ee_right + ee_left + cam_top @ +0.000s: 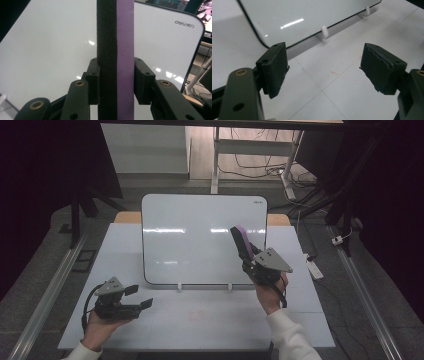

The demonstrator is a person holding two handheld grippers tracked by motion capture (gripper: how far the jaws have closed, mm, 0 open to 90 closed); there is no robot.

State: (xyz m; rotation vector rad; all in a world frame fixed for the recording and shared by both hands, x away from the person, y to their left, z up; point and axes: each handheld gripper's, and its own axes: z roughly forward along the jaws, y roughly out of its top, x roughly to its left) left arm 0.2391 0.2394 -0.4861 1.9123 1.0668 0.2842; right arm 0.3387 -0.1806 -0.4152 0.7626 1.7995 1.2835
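Hands first: your left hand sits at the near left of the tabletop, low over it, carrying the left gripper with its tips turned toward the middle. Its fingers stand well apart with nothing between them; in the left gripper view you see bare white surface through the gap, a faint red mark on it.

Your right hand is farther in, on the right side, and raised. The right gripper points up and away from you, and its fingers are pressed against both faces of a whiteboard eraser, black foam on one side, purple on the other. The eraser stands on end in the grip, rising well above the fingertips, just in front of the board's right half.

Beyond both hands, the whiteboard stands propped on two small white feet across the middle of the tabletop, leaning back. Its surface looks clean and glossy, with light reflections and a small logo at its top right corner.
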